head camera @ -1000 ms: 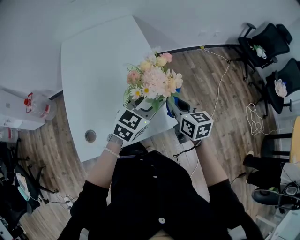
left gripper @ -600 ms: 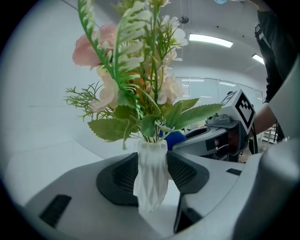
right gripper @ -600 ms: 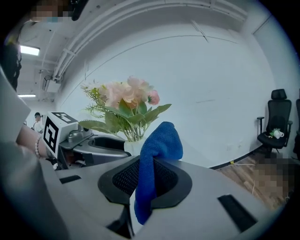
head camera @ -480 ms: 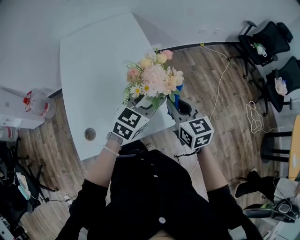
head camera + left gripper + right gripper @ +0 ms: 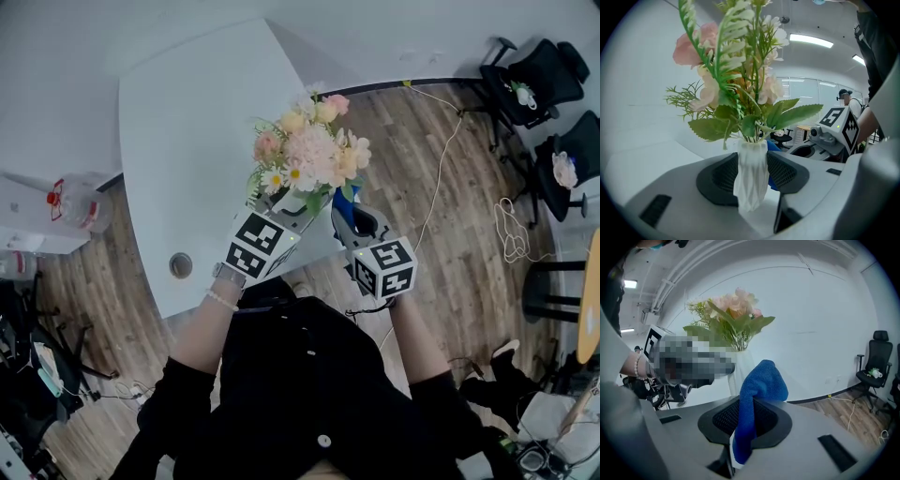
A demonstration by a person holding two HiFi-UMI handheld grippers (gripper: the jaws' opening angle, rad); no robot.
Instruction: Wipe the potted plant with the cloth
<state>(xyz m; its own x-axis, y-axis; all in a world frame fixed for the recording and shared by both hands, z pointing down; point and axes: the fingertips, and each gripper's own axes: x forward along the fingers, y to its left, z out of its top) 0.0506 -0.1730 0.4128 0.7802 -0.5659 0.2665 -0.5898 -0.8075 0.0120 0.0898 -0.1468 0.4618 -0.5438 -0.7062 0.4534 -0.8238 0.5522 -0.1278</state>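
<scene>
— Where is the plant?
— At the right edge of the white tabletop (image 5: 187,141), close to its near right corner. The pink, cream and white flowers (image 5: 311,157), with their green leaves, spread over that edge and hide the pot in the head view.
— And the pot itself?
— A white faceted vase (image 5: 752,157), upright. The left claw (image 5: 752,174) grips it, one dark ribbed pad pressing on each side.
— Does it stand on the tabletop?
— I cannot tell. Its foot shows only against the claw's own grey body.
— The other hand?
— The right claw (image 5: 750,420) is clamped on a blue fleecy cloth (image 5: 761,380). One fold rises above the jaws in a rounded hump, and the tail hangs down between them.
— How close is that to the plant?
— Just beside the vase, below the leaves. In the left gripper view a patch of blue shows right behind the vase. Whether cloth and vase touch, I cannot tell.
</scene>
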